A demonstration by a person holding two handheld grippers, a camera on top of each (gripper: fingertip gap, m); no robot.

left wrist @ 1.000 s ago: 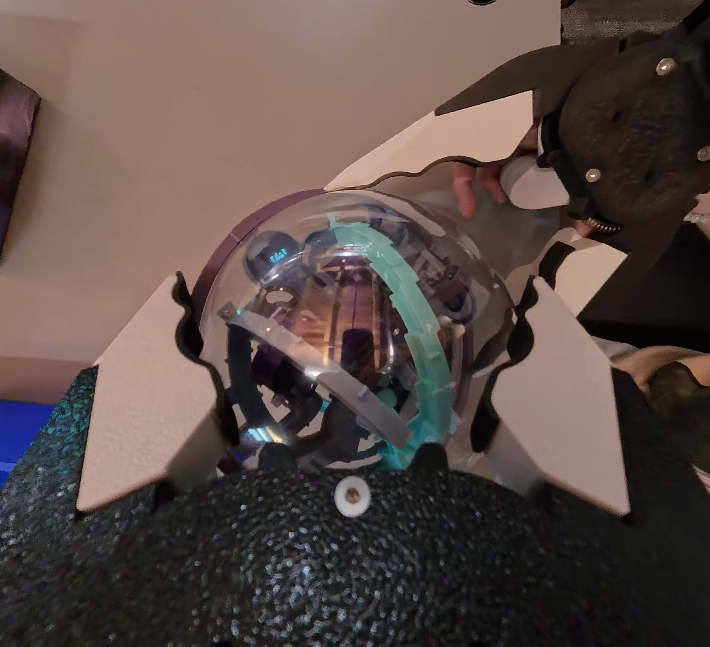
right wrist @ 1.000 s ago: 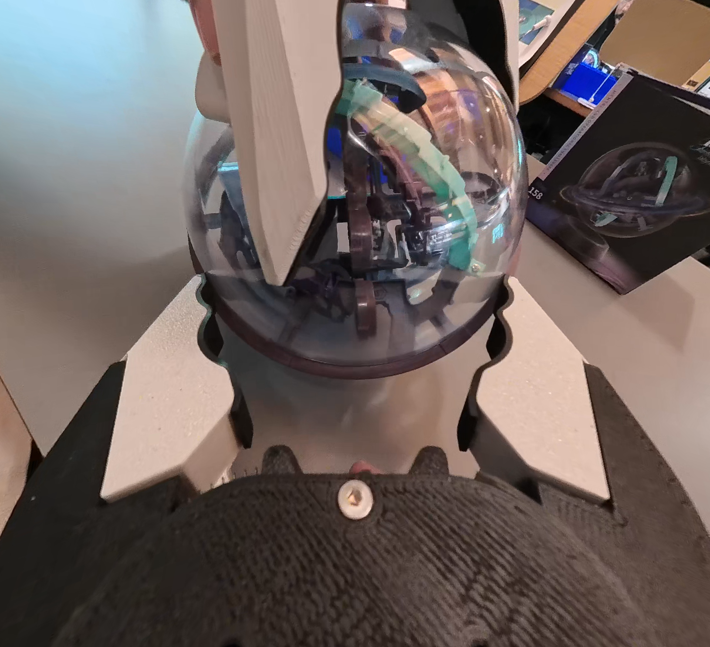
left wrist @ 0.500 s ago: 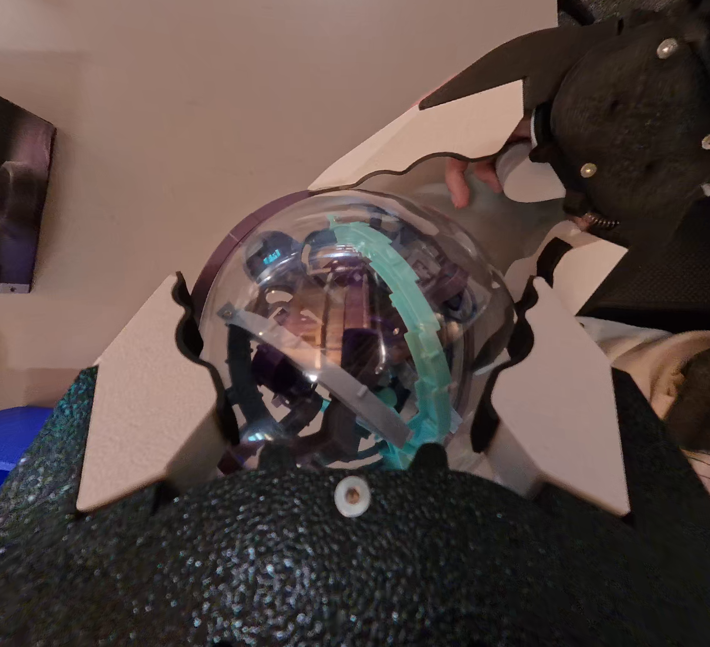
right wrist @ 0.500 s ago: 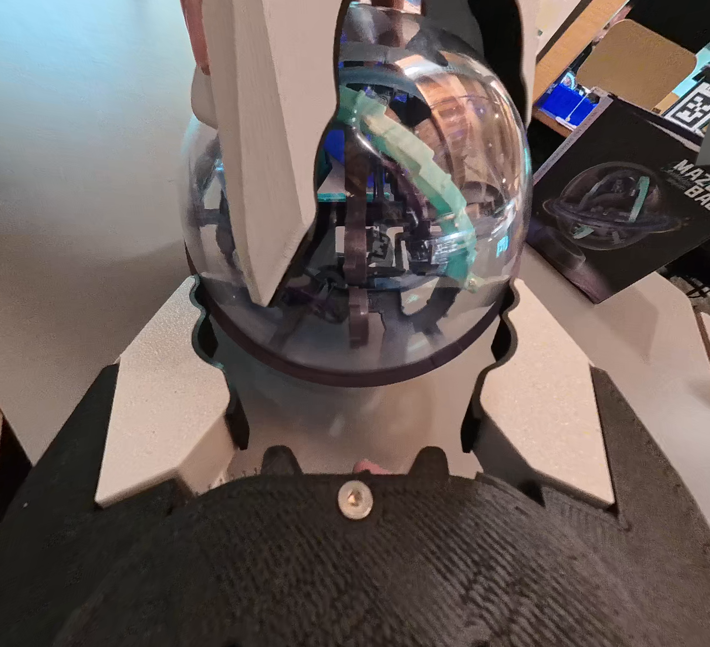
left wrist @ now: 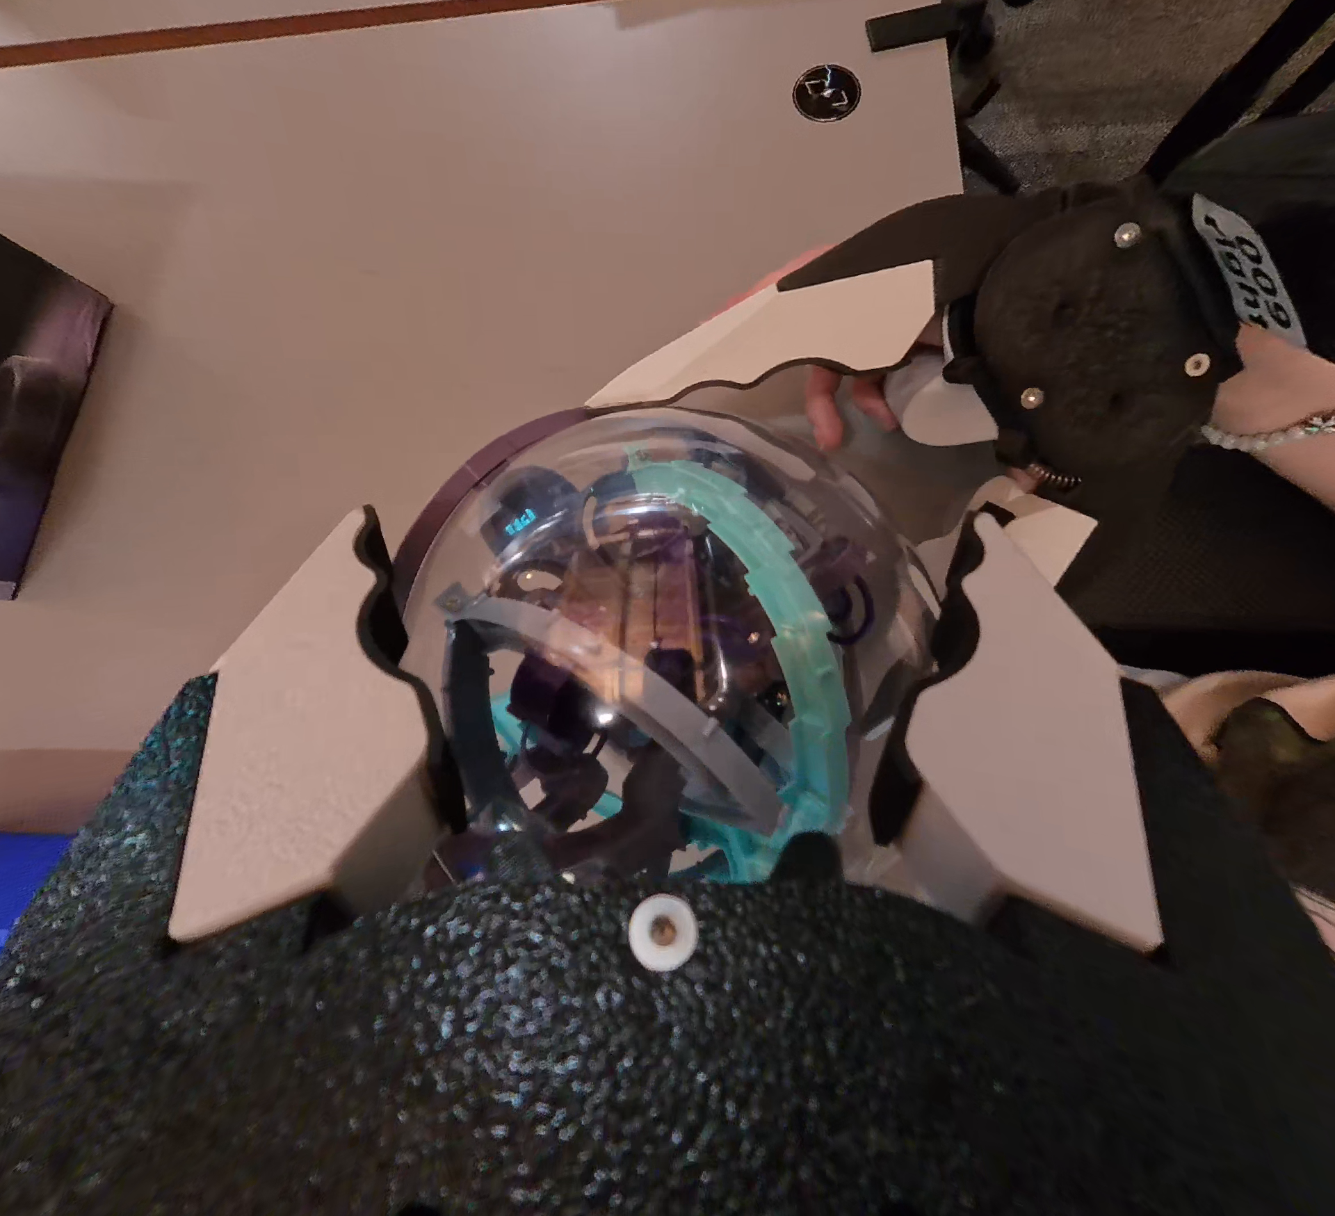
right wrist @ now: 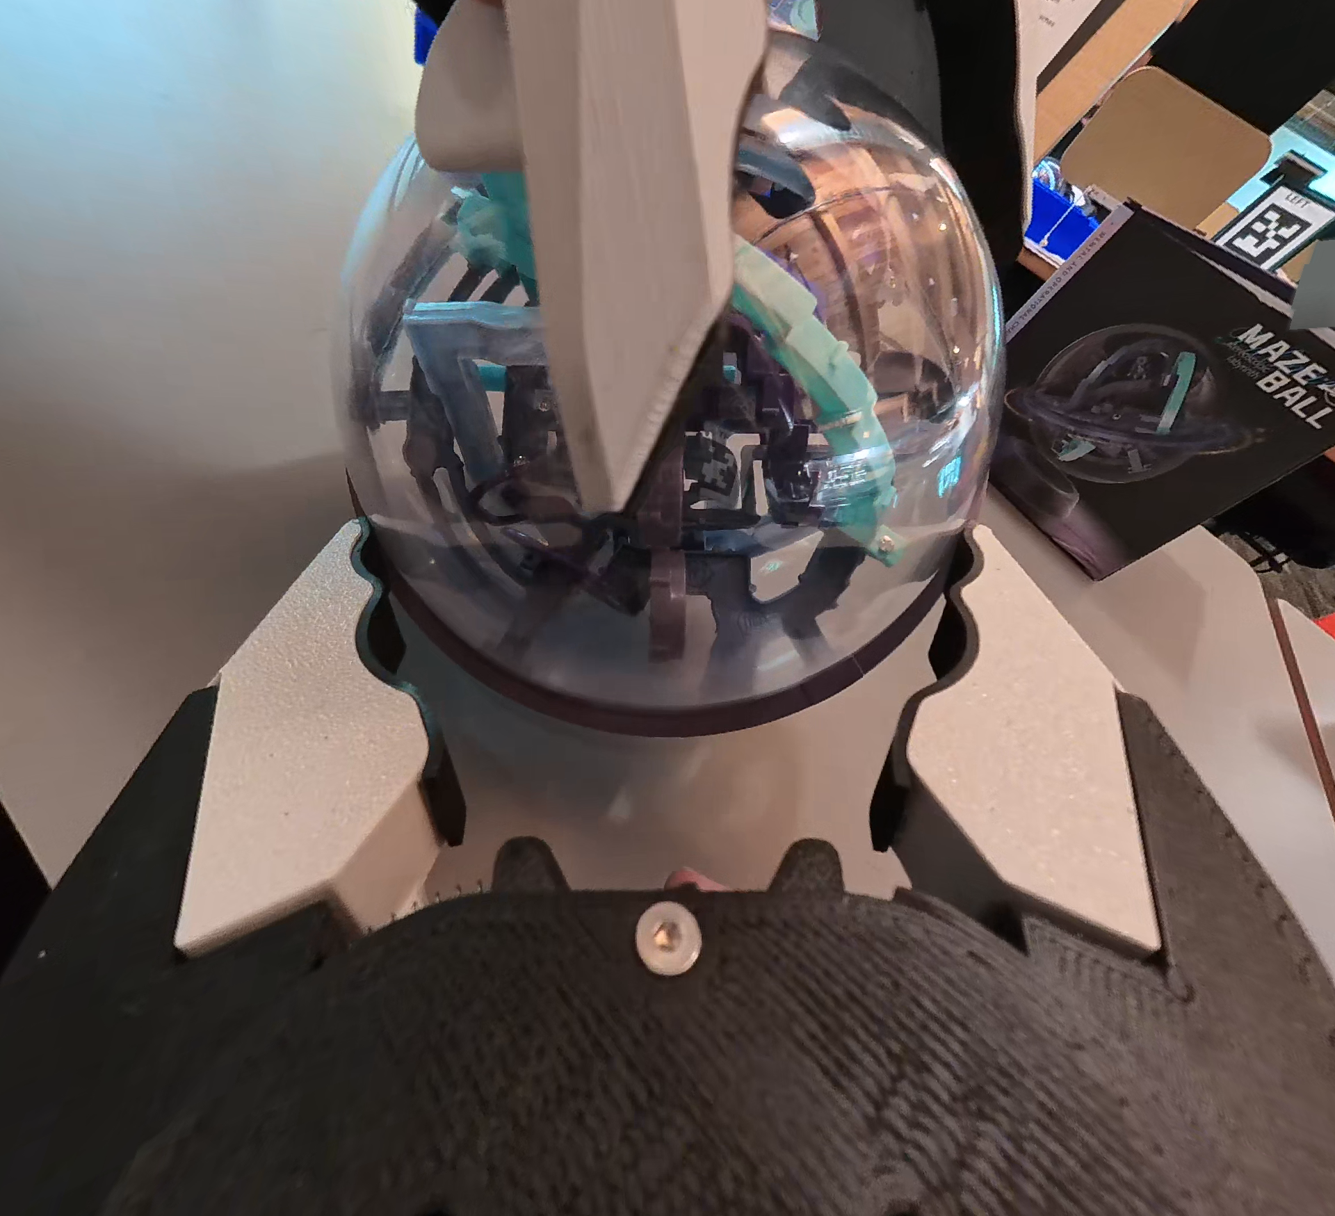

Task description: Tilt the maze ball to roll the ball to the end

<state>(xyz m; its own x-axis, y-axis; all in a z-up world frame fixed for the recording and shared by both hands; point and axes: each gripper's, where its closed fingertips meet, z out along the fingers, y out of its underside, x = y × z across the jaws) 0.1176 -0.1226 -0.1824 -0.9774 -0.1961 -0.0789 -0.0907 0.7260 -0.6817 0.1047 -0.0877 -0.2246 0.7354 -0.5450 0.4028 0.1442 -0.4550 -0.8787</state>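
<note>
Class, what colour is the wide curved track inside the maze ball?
Turquoise track, clearest in the left wrist view.

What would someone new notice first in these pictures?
The clear maze ball, packed with dark tracks and a teal arc, fills the centre, clamped between the left gripper and the right gripper above a pale table. Its dark box stands at right.

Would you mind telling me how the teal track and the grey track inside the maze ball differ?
In the left wrist view, the teal track is wider, notched and sweeps a long arc down the right side of the maze ball; the grey track is narrower, smoother and crosses diagonally in front. Both are curved strips inside the clear shell.
</note>
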